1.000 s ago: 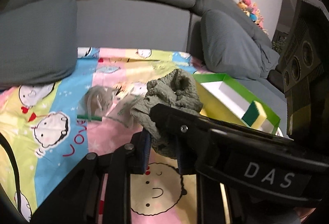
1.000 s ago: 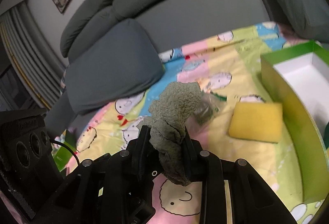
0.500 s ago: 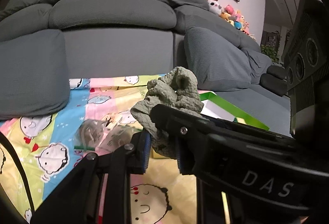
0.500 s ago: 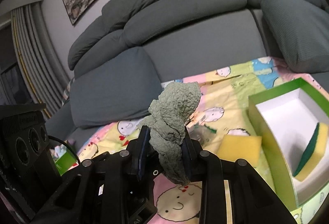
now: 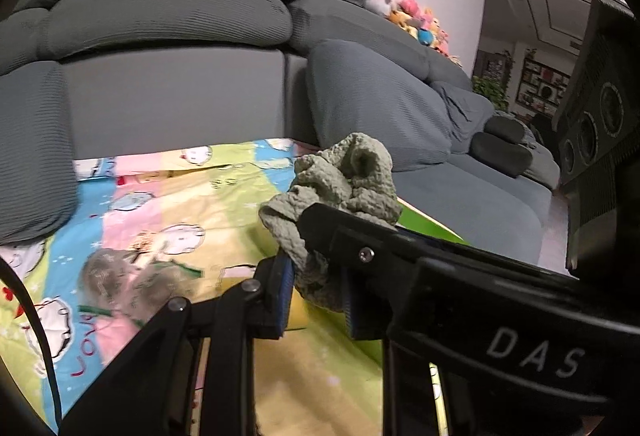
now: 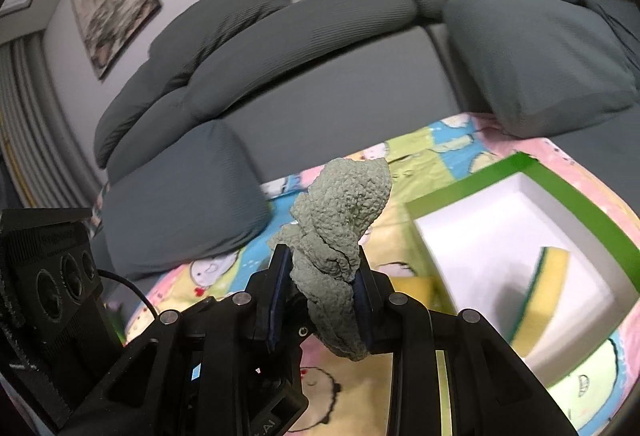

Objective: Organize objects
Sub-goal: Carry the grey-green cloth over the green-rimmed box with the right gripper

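While both pairs of tongs are gripping cloth, you are holding them above the cartoon-print sheet [image 6: 436,152] spread in front of the grey sofa [image 6: 320,48]. Your right tongs [image 6: 320,278] are pinching a sage-green towel [image 6: 340,224], which is bunching up above the pads and drooping below them. Your left tongs [image 5: 316,282] are pinching a crumpled green cloth [image 5: 344,180] of the same colour and texture; you cannot tell from either view whether it is 1 towel shared by both or 2 separate pieces.

In the right wrist view, a green-rimmed white box [image 6: 560,180] is sitting on the sheet toward its right edge, and 1 yellow-and-green sponge [image 6: 548,284] is leaning inside it against the near wall. A 2nd yellow sponge [image 6: 416,286] is lying on the sheet just outside the box's left wall, partly hidden behind your right tongs.

In the left wrist view, a crinkled clear plastic bag [image 5: 132,272] is lying on the sheet to the left of your left tongs, and only the green edge of the box [image 5: 432,224] is showing behind the cloth.
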Tool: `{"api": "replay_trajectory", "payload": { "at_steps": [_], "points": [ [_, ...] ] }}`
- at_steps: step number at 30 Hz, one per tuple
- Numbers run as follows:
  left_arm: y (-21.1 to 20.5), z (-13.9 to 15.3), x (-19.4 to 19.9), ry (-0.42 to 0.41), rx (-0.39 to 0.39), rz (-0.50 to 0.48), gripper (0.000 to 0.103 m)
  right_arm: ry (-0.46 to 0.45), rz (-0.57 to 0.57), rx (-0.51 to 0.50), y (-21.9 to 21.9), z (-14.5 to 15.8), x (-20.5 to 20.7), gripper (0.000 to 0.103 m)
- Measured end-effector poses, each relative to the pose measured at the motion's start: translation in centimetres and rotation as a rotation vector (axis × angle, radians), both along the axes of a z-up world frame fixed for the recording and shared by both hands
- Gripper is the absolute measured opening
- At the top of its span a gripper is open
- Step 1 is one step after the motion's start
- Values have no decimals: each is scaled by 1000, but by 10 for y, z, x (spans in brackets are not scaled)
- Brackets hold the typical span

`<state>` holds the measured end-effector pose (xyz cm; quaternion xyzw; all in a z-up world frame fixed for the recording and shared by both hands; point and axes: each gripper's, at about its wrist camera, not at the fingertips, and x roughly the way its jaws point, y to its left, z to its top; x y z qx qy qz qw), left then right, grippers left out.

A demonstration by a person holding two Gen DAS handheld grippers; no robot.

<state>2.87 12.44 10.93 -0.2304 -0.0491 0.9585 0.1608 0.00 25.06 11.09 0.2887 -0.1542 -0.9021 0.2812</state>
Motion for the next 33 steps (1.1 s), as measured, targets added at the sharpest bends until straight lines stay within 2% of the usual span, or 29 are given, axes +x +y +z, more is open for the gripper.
{"api": "replay_trajectory", "payload": {
  "at_steps": [6,25,33],
  "points": [
    [25,-4,-16,-36,9,-57,18,-67,-44,-65,39,-12,-14,32],
    [84,-6,-42,-73,14,-169,18,-96,-200,-115,107,-21,-26,32],
    [103,-12,-54,-107,22,-228,18,-125,-297,-91,131,-24,-28,32]
  ]
}}
